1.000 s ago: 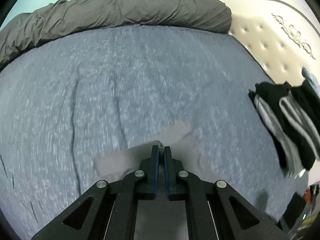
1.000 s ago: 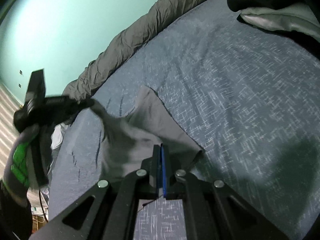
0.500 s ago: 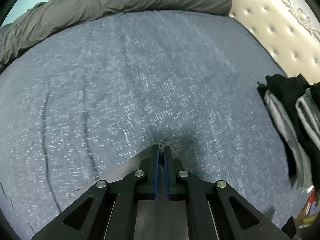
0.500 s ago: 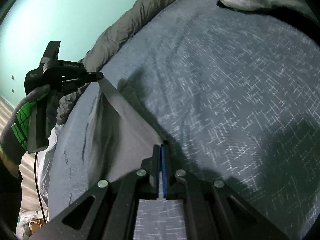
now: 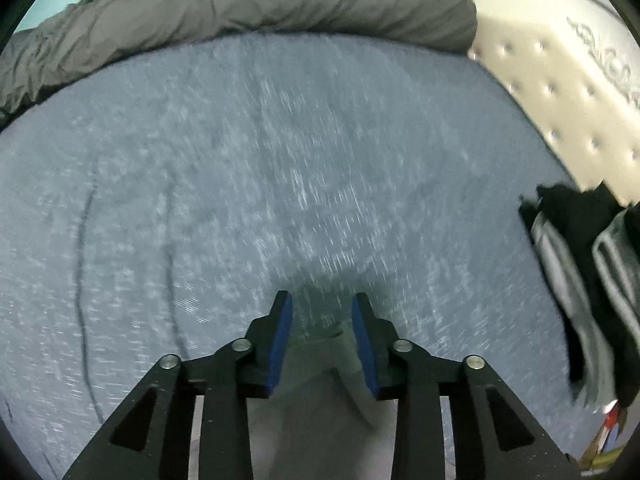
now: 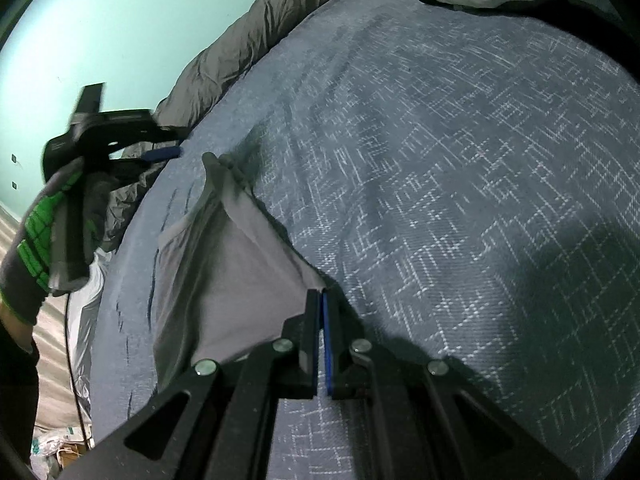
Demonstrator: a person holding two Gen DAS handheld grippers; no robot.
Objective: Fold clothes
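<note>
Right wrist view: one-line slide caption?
Right claw shut on grey garment corner over blue bedsheet; left claw open, off the cloth.

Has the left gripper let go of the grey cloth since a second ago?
Yes. The left gripper jaws just opened, and the grey cloth corner has dropped onto the bedsheet.

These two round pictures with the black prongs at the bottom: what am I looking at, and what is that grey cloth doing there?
There is no robot here. A person holds a hand tool in each hand, each ending in a two-fingered claw with a wide-angle camera looking along its fingers. One picture comes from the left claw, the other from the right claw. Both look down on a bed with a blue-grey sheet, a rolled dark grey duvet at its far edge and a pile of black and grey clothes near the headboard. The right claw is shut on a corner of a light grey garment. The left claw, seen at the left of the right picture in a gloved hand, has just been opening and has let go of its corner.
</note>
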